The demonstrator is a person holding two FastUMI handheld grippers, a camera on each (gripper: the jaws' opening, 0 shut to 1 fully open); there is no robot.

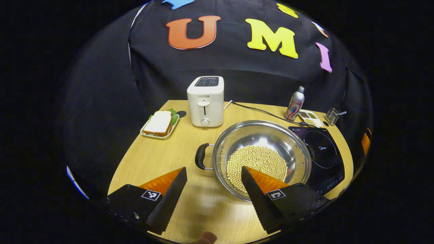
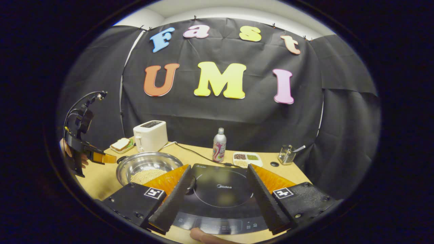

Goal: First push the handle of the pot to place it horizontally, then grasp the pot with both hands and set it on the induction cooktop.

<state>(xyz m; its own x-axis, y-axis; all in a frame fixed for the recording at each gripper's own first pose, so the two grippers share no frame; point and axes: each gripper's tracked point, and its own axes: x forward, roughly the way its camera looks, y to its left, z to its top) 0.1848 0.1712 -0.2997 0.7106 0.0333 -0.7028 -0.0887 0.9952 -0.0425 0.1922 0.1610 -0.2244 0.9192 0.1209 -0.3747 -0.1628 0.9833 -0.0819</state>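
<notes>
A steel pot (image 1: 262, 137) with pale beans in its bottom stands on the wooden table, its black handle (image 1: 201, 156) pointing left. A black induction cooktop (image 1: 323, 152) lies just right of the pot. My left gripper (image 1: 214, 170) is open, held above the table in front of the pot, one finger over the near rim. In the right gripper view the pot (image 2: 145, 166) sits left of the cooktop (image 2: 220, 195). My right gripper (image 2: 218, 167) hangs open over the cooktop. The left gripper (image 2: 101, 157) and a hand show at far left, next to the pot.
A white toaster (image 1: 205, 100) and a sandwich on a tray (image 1: 160, 124) stand behind the pot. A cable (image 1: 261, 112) runs to the cooktop. A metal bottle (image 1: 295, 103), a snack dish (image 1: 310, 117) and a wire holder (image 1: 332, 116) sit at the back right.
</notes>
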